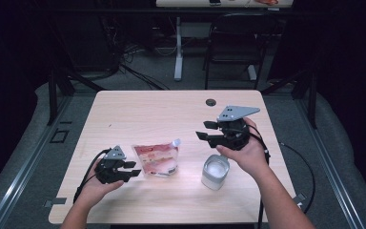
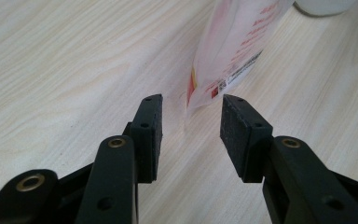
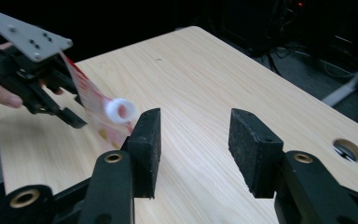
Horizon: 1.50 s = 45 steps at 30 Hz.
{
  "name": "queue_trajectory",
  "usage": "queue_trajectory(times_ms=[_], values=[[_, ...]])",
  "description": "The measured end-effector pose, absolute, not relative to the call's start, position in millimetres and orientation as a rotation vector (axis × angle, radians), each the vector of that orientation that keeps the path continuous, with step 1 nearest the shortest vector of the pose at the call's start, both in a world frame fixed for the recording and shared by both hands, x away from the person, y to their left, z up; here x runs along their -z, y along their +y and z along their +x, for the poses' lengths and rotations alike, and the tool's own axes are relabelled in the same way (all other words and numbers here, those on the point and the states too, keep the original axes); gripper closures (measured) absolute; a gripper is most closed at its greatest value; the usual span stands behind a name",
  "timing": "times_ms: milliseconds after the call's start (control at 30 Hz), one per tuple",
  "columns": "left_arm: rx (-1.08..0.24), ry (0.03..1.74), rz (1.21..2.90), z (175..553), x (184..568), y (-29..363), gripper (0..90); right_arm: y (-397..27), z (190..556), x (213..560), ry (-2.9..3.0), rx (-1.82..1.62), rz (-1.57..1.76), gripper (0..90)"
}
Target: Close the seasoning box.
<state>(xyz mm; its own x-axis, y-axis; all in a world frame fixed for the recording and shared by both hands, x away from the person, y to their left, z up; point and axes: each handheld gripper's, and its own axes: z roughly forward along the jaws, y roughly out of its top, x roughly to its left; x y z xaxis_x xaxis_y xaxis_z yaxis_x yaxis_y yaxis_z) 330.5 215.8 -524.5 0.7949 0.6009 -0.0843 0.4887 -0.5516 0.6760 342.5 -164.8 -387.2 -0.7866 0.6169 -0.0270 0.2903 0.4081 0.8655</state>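
I am holding my left claw [image 1: 132, 169] wide just short of the pouch's [image 1: 156, 159] near corner, its spout [image 1: 175, 142] pointing away toward my right claw [image 1: 204, 130], which is gaping empty above the cup [image 1: 215, 172].

Pouch [image 2: 235, 49] top cut off by upper edge, print too small to read, white cup [image 2: 324, 5] mostly cropped
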Motion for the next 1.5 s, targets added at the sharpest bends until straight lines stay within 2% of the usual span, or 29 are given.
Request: queue_trajectory(times_ms=[367,600,633,667,700,1100,1500], values=[[-0.209,0.798,2.258,329.4,521.7,217.5,58.3,-209.2,345.7,397.8,2.229,-1.286,0.925,56.1],[-0.204,0.796,2.252,329.5,522.0,218.2,58.3,-231.6,344.4,407.4,2.18,-1.266,0.995,62.3],[-0.204,0.791,2.248,329.4,521.8,218.3,58.2,-237.5,343.9,411.5,2.173,-1.255,1.013,67.3],[-0.202,0.789,2.248,329.3,521.4,218.5,58.2,-237.5,343.9,411.5,2.173,-1.255,1.013,67.3],[-0.203,0.789,2.242,329.2,521.0,218.6,58.2,-241.6,342.8,415.2,2.167,-1.25,1.037,71.4],[-0.212,0.801,2.218,329.0,518.3,223.1,58.2,-265.4,339.3,439.8,2.093,-1.242,1.166,90.0],[-0.214,0.804,2.219,328.8,518.3,224.0,58.5,-265.1,337.9,450.3,2.128,-1.269,1.188,90.0]])
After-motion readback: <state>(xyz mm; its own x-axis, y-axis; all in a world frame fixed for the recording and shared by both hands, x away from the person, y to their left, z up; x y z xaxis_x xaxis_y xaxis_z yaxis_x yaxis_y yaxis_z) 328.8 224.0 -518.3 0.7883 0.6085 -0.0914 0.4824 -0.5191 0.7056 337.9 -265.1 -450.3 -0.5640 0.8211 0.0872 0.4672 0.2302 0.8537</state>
